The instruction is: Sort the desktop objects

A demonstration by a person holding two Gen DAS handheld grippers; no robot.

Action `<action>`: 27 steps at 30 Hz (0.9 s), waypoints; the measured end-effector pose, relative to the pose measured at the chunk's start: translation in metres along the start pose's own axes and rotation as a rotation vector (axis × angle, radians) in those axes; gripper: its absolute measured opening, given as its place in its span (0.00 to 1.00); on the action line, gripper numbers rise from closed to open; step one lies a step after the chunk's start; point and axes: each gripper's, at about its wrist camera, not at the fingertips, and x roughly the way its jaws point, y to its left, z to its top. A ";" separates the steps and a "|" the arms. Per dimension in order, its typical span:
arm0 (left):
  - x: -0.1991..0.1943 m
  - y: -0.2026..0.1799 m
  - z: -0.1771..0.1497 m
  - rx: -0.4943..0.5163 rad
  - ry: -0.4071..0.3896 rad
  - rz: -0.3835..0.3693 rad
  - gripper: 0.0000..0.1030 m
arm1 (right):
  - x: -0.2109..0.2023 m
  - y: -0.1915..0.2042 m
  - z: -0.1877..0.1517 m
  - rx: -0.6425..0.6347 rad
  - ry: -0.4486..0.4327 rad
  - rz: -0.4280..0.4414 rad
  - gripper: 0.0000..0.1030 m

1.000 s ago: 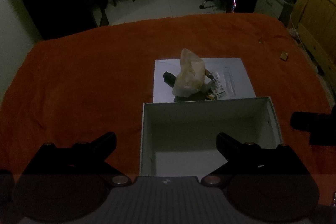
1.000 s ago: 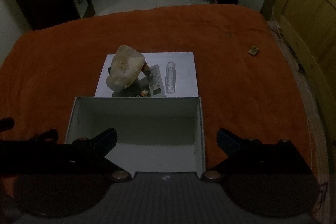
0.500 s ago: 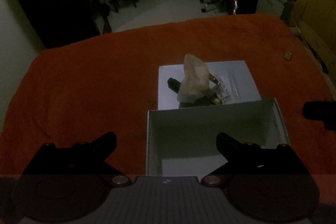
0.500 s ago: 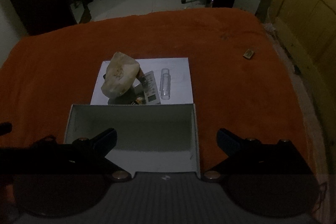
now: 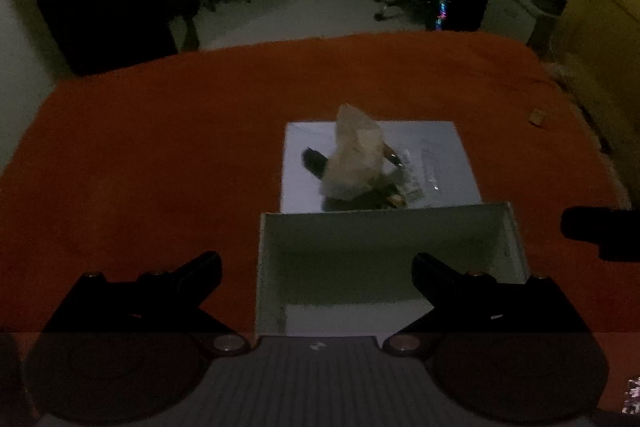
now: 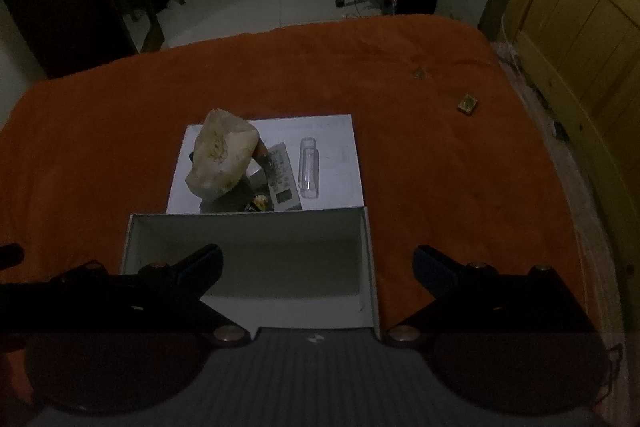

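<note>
An open white box (image 6: pixel 370 267) (image 5: pixel 264 267) stands on the orange cloth, nearest to me. Behind it lies a white sheet (image 6: pixel 340 147) (image 5: pixel 296 163) bearing a pale crumpled lump (image 6: pixel 220 155) (image 5: pixel 354 155), a small white remote (image 6: pixel 283 171), a clear tube (image 6: pixel 309 169) and a dark object (image 5: pixel 314 161). My left gripper (image 5: pixel 316 267) is open and empty above the box's left side. My right gripper (image 6: pixel 316 263) is open and empty above the box's right wall; part of it shows at the right of the left wrist view (image 5: pixel 600 231).
The orange cloth (image 6: pixel 440 167) covers the whole surface. A small brown packet (image 6: pixel 468 103) (image 5: pixel 538 117) lies far right on it. A wooden headboard (image 6: pixel 576 39) stands at the right. Chairs and furniture stand on the floor beyond the far edge.
Both grippers have drawn back and risen a little, so the box and sheet look smaller and sit lower in both views. The objects have not moved.
</note>
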 end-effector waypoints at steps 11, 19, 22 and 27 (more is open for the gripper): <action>0.037 0.007 0.010 -0.066 0.104 0.004 0.99 | 0.025 0.002 0.009 -0.003 0.081 0.012 1.00; 0.055 0.007 0.024 -0.054 0.137 0.012 0.99 | 0.039 -0.002 0.032 -0.006 0.099 0.036 1.00; 0.060 0.008 0.033 -0.048 0.139 0.023 0.99 | 0.044 -0.002 0.042 -0.018 0.098 0.037 1.00; 0.067 0.013 0.054 -0.053 0.132 0.027 0.99 | 0.051 -0.006 0.060 -0.001 0.097 0.078 1.00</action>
